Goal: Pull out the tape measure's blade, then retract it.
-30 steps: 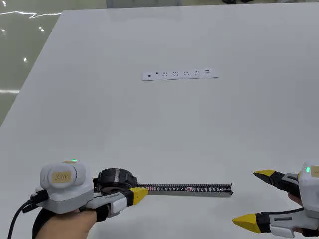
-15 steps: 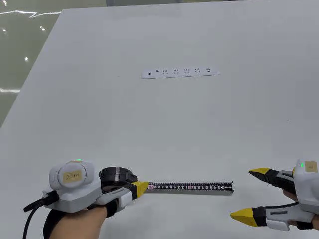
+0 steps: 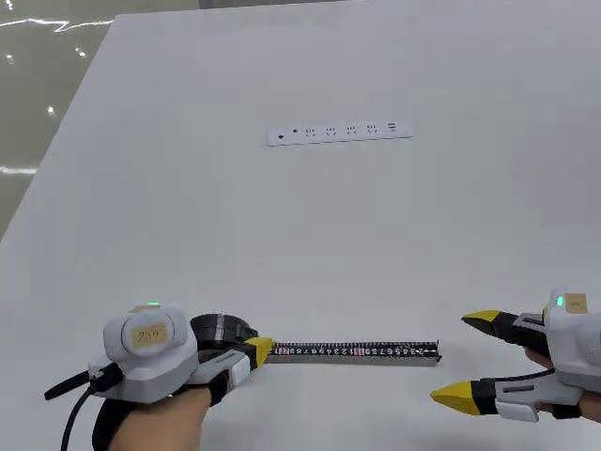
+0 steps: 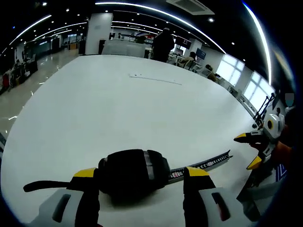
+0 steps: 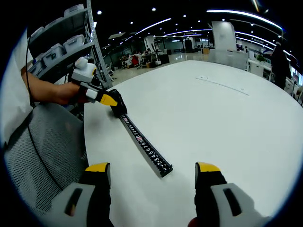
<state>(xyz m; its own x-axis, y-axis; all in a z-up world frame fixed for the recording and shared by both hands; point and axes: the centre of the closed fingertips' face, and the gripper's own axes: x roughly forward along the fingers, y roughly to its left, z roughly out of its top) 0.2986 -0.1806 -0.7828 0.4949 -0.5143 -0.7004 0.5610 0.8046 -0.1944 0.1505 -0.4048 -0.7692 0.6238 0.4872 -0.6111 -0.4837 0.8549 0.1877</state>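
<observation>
The black tape measure case (image 3: 221,331) lies on the white table near its front left, and my left gripper (image 3: 242,346) is shut on it; the case (image 4: 135,172) sits between the yellow tips of the left gripper (image 4: 140,174). The blade (image 3: 357,352) lies flat, pulled out to the right, with its end (image 3: 437,354) free. My right gripper (image 3: 470,358) stands open a short way right of that end, not touching it. In the right gripper view the blade (image 5: 142,142) runs from the far case toward the right gripper (image 5: 152,167), jaws wide apart.
A white power strip (image 3: 339,132) lies flat at mid-table, also seen as the strip (image 4: 154,78) and the strip (image 5: 222,85). A grey mesh chair (image 5: 38,151) stands by the table's near edge. A person (image 4: 163,45) stands beyond the far end.
The right gripper has edged a little left toward the blade's end, still open. The left hand has shifted slightly on the case. The blade's length looks unchanged.
</observation>
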